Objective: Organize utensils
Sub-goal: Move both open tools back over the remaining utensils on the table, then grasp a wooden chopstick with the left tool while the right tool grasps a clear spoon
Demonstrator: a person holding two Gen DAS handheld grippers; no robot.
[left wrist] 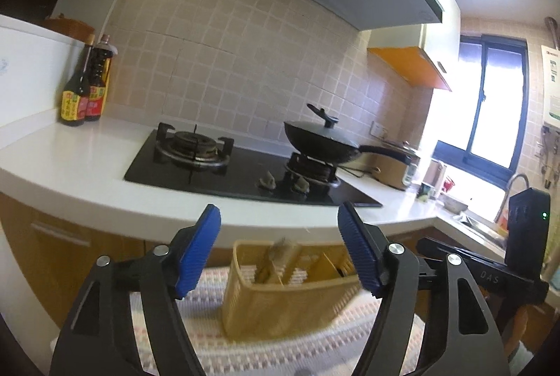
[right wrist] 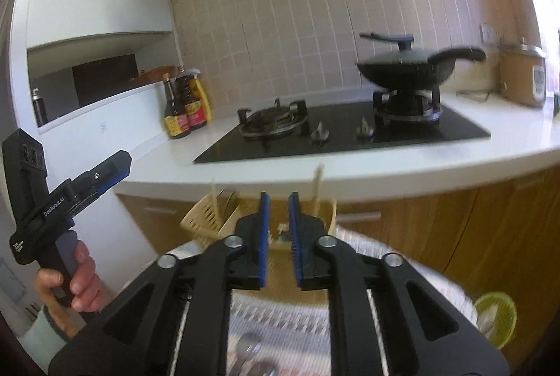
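Behind the right gripper [right wrist: 279,237], basket [left wrist: 280,299] contents blurred, half hidden.

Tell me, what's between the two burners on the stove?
Only bare black glass of the stove between the empty burner and the wok's burner, with two knobs nearer; right wrist view.

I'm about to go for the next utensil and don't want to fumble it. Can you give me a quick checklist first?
1. Left claw open, nothing between its pads: ok.
2. Right claw only narrowly open, needs widening: not ok.
3. Utensil basket upright on the striped cloth: ok.
4. Basket has free compartments: cannot tell, blurred.
5. Next utensil located: cannot tell; something shiny lies below the right claw, blurred.
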